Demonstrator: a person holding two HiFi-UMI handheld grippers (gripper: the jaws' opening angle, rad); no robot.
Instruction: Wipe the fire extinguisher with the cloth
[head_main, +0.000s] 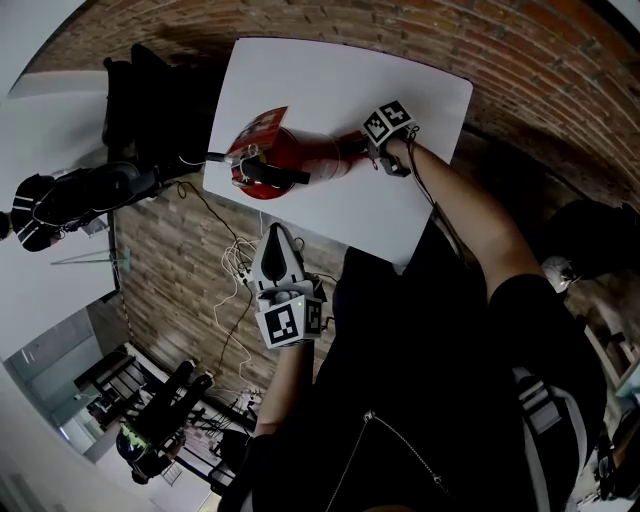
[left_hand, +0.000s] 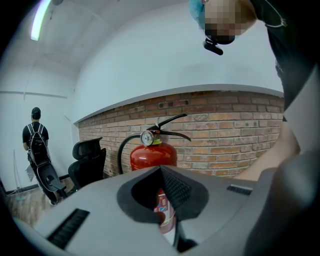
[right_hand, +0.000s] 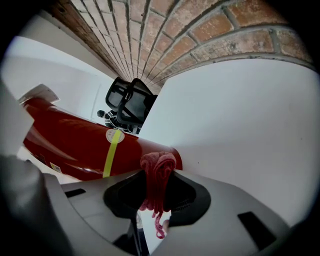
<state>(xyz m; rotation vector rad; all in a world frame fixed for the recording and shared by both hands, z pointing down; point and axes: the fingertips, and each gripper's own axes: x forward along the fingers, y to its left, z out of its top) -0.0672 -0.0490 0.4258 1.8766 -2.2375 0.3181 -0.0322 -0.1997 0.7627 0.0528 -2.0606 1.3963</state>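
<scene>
Fire extinguisher (head_main: 272, 160): it stands upright on the white surface (head_main: 425, 200), toward the far edge by the brick wall, with its long axis vertical, so the head view looks down on its handle, gauge and black hose.

The right gripper (head_main: 368, 150) is the nearer of the 2. It reaches across the surface from the person's right side, and its jaws pinch a bunched red cloth (right_hand: 158, 172) that points straight at the red body. In the right gripper view the cloth sits against the lower part of the cylinder, below the yellow-banded sticker. It looks to be touching or just beside the body, and I cannot tell which.

The left gripper (head_main: 276, 240) hangs off the near edge of the surface, well apart from the extinguisher. Its jaws are pressed together with nothing between them. The left gripper view shows the extinguisher straight ahead beyond their tips.

My judgement is that wiping falls to the right gripper. The body rises at right angles to the line of the jaws, so strokes would run up and down or around it. The tall cylinder might rock under a sideways push, and the idle left gripper could steady it.
</scene>
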